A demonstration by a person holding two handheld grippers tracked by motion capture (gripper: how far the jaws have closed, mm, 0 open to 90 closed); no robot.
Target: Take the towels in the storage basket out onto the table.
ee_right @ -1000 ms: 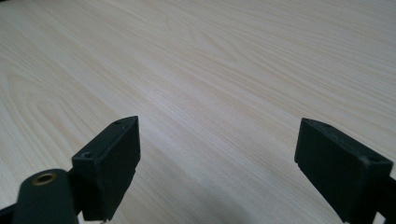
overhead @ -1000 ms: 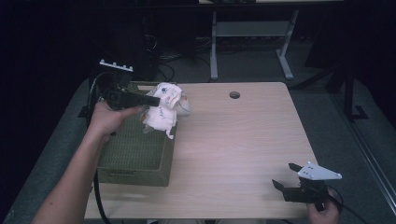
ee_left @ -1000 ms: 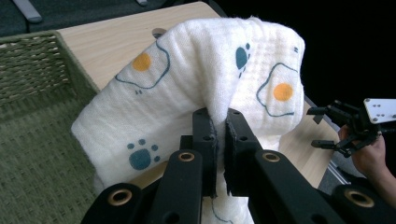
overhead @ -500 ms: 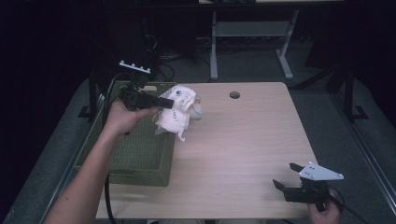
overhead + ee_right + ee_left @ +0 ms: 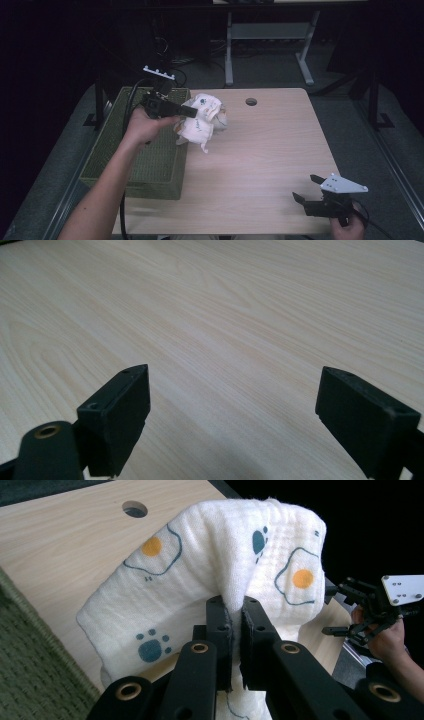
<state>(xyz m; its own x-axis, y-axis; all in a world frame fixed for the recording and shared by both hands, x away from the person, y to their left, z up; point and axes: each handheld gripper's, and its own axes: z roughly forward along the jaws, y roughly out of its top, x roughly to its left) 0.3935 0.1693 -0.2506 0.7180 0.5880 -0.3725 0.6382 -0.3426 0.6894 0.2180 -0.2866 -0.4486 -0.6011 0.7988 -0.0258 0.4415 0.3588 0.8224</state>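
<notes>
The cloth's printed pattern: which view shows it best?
The left gripper view: the cloth sits close up, pinched in the left gripper, its fried eggs and paw prints sharp. The high view gives it as a small pale bundle beside the basket. The right gripper view looks at bare table.

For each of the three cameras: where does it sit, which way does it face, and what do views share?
High view: above the table's near side, facing forward and down; forearms, left gripper, right gripper.
Left gripper view: along shut jaws pinching the egg-print cloth.
Right gripper view: along open jaws onto bare wood.
Shared: cloth, cable hole, right gripper.
</notes>
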